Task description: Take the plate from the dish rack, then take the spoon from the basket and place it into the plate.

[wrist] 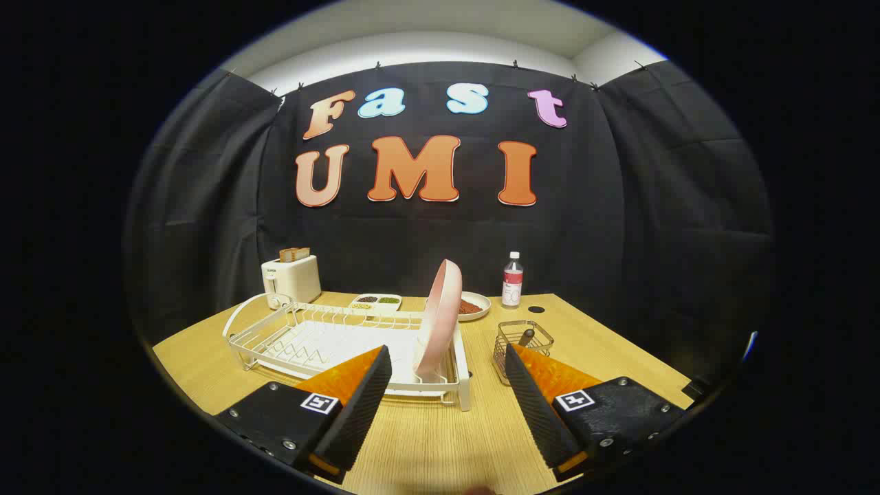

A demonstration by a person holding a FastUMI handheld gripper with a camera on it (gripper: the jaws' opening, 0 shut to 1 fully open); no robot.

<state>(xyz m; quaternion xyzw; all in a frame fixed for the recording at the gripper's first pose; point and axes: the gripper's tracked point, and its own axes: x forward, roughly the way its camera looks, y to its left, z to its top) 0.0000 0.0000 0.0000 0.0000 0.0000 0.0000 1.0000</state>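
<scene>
Just beyond the tool (448,385), fingers wide apart and gripping nothing: pink plate (440,320) upright in the white dish rack (309,340); right of it, wire basket (522,344) holding the spoon (526,336), all on the counter (440,440).

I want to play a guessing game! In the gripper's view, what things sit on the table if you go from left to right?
Toaster → dish rack → pink plate standing in the rack → bowl → wire basket. The gripper is open, fingers apart just before the rack, plate between them.
</scene>
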